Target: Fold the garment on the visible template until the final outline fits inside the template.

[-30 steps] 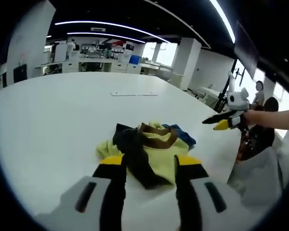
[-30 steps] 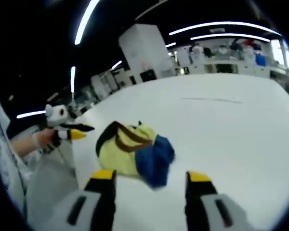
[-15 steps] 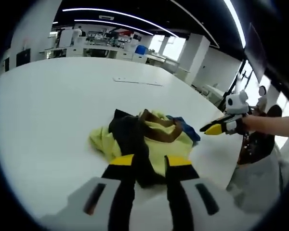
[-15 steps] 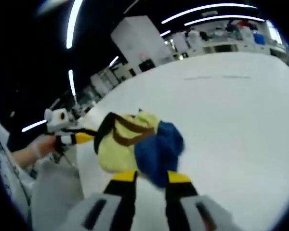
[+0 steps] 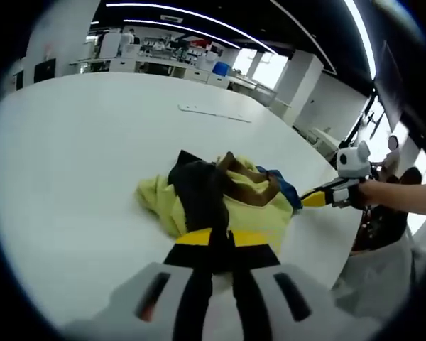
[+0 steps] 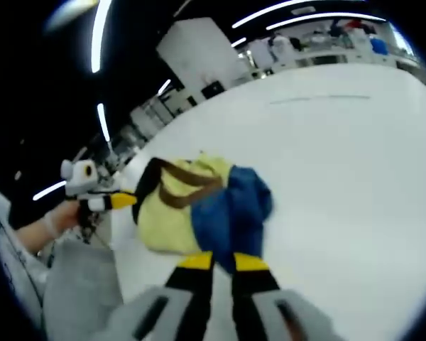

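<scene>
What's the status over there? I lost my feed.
Left gripper shut on the garment's black part. Right gripper shut on its blue part. Garment crumpled on the white table. Nothing in the way.

Yellow garment (image 5: 248, 206) with black, brown, blue parts; white table (image 5: 71, 142).

Open-plan lab, white table (image 5: 71, 156), ceiling light strips (image 5: 192, 15)

Both views look closely at the garment (image 5: 220, 199) from opposite sides.
</scene>
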